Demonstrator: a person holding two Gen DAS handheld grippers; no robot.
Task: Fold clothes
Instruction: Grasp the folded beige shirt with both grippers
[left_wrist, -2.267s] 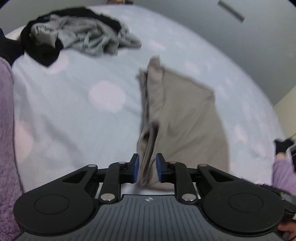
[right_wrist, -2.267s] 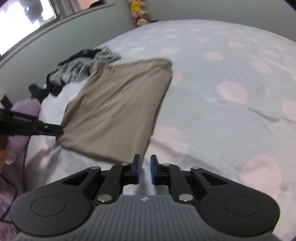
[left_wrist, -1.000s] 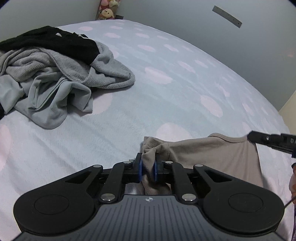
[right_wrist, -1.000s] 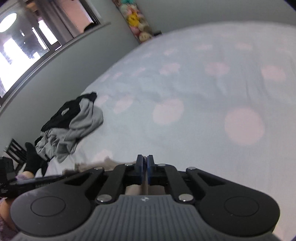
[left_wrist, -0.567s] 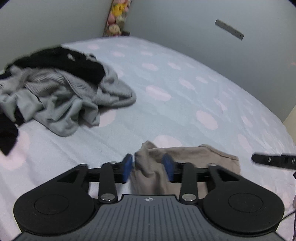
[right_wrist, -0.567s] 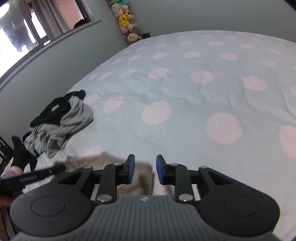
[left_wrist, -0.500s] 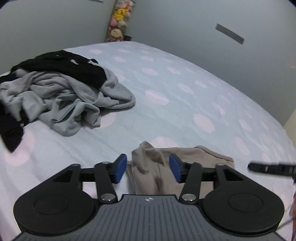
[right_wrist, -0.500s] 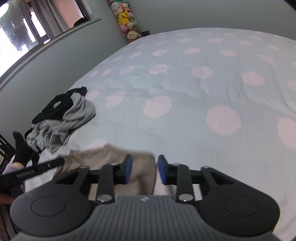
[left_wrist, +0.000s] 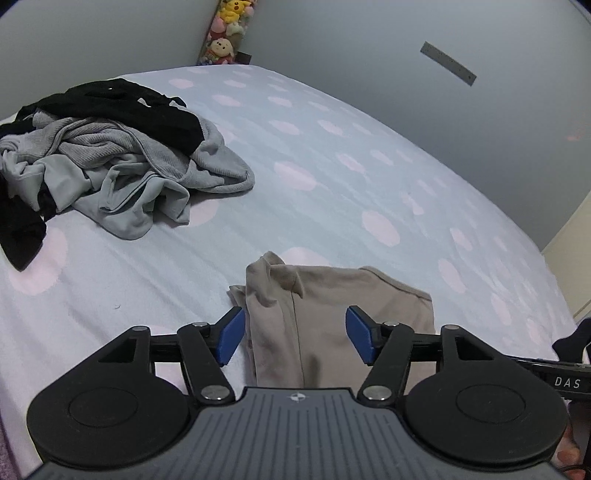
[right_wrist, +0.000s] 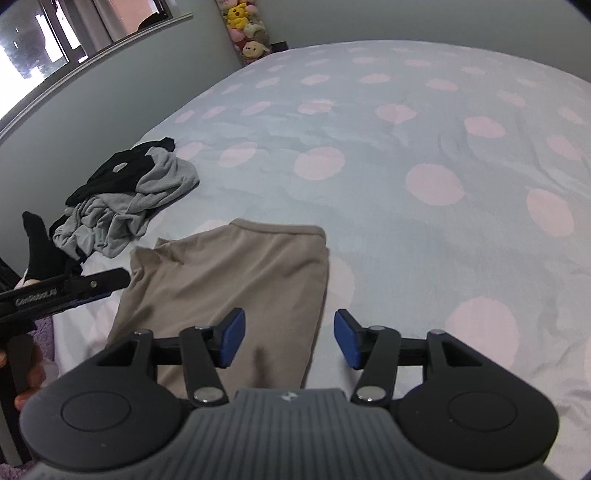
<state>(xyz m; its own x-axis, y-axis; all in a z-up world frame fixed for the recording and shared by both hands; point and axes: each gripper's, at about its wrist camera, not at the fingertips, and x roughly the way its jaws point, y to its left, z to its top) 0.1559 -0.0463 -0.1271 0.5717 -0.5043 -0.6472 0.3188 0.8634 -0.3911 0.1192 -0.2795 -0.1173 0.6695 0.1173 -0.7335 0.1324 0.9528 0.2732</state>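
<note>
A tan garment lies folded flat on the bed, with a small bunched corner at its far left; it also shows in the right wrist view. My left gripper is open and empty, its blue pads either side of the garment's near left part. My right gripper is open and empty over the garment's near right edge. The left gripper's finger shows at the left of the right wrist view.
A heap of grey and black clothes lies on the far left of the bed; it also shows in the right wrist view. The bed has a pale blue cover with pink dots. Stuffed toys stand against the far wall.
Both grippers carried the tan garment's edge over into a fold, then opened and let it go. They have pulled back a little and opened wider.
</note>
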